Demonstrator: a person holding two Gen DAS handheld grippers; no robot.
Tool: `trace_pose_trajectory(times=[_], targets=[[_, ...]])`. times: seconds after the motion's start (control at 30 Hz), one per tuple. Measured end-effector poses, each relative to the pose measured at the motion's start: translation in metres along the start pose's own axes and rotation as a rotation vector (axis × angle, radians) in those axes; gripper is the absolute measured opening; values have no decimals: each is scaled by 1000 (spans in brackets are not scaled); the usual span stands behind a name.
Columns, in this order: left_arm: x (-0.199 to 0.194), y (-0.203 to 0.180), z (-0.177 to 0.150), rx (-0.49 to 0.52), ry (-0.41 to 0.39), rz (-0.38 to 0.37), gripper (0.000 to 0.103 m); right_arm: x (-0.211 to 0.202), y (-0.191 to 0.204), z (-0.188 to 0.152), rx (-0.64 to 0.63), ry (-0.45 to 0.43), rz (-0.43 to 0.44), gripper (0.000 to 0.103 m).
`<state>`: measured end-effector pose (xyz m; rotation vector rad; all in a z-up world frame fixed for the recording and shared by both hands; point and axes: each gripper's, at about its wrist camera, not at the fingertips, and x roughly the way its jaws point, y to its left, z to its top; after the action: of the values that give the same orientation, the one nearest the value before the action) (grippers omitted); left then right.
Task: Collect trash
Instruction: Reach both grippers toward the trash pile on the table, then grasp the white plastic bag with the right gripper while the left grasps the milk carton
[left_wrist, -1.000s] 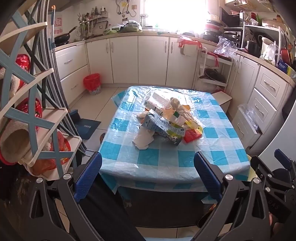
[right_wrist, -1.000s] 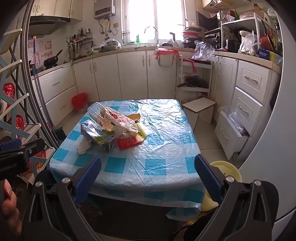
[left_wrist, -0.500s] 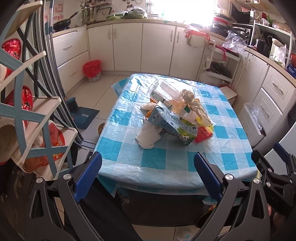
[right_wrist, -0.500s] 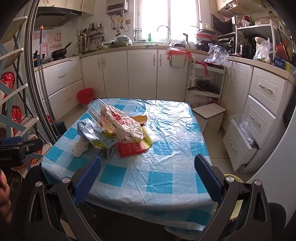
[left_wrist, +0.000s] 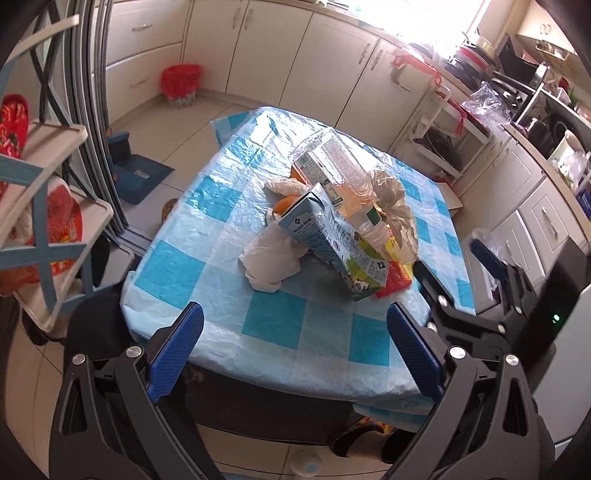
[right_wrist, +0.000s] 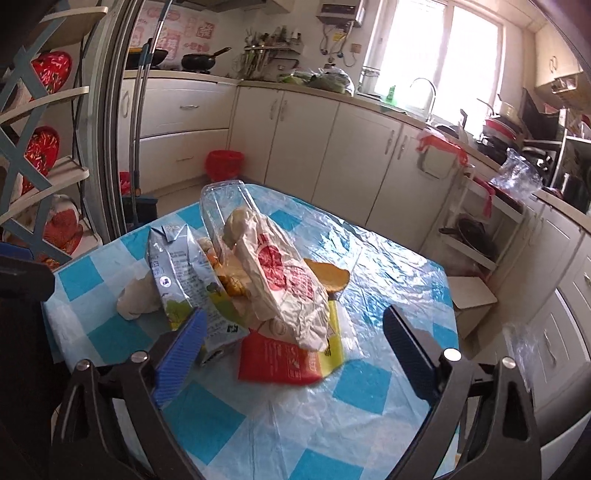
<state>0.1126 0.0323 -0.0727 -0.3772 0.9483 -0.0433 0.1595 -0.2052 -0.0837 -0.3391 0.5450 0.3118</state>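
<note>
Left gripper (left_wrist: 295, 336): 2 blue-padded fingers spread wide, nothing between them; it hangs over the near edge of the table, short of the trash.
Right gripper (right_wrist: 291, 339): fingers wide apart and holding nothing; it is over the tabletop, its left pad (right_wrist: 180, 354) just in front of the carton's base. It also shows at the right edge of the left wrist view (left_wrist: 491, 273).
Table (left_wrist: 314, 332): blue-and-white check cloth under clear plastic film; the cloth droops over the near edge and the left corner.
Open room, near: a bare band of cloth lies between the near edge and the pile; the right half of the tabletop (right_wrist: 388, 266) holds only wrinkled film.
Trash pile (left_wrist: 332, 218): heaped around the middle of the table, toward its left side in the right wrist view.
Milk carton (left_wrist: 328, 240): lying tilted, top pointing left and away, leaning on the pile.
Tissue wad (left_wrist: 273, 258): white, crumpled, touching the carton's left side.
Red packet (right_wrist: 277, 360): flat on the cloth at the pile's near edge, partly under the paper bag.
Paper bag (right_wrist: 280, 284): white with red print, draped across the top.
Plastic bottle (left_wrist: 340, 177): clear, lying on the pile, cap toward the camera.
Orange peel (right_wrist: 328, 277): at the pile's far right edge.
Floor, left: open tile between table and shelf rack (left_wrist: 48, 206).
Red bin (left_wrist: 181, 85): far left, against the cabinets (left_wrist: 306, 48).
</note>
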Motion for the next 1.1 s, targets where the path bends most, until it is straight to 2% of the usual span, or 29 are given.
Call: trace_pose_trajectory(times=[0.13,0.23,0.27,0.47,0.67,0.83,0.9,0.93,1.0,1.03,1.1], targets=[[16,4,5,-60,34,-16,95,21,1,6,-32,5,57,60],[33,7,9,-126,55,-39,95,36,-5,7,-9,31,161,28],[40,7,10,-159,68,-52,95,39,-10,7,22,40,196,9],[83,11,19,-327,102,-117,95,26,-40,3,195,-10,289,6],[129,4,31,-421,125,-107,95,9,-70,2,338,-53,340,6],[137,-4,46,-466,82,-100,95,7,-81,1,401,-63,366,6],[140,-5,51,-484,71,-114,85,7,-83,0,411,-65,374,6],[144,-5,52,-485,75,-121,72,6,-85,-1,414,-67,376,6],[147,-3,52,-486,66,-166,59,5,-87,-2,418,-70,382,6],[146,-4,52,-479,59,-176,49,4,-87,-2,421,-71,383,6],[144,-7,56,-460,54,-176,44,3,-89,-3,424,-75,384,6]])
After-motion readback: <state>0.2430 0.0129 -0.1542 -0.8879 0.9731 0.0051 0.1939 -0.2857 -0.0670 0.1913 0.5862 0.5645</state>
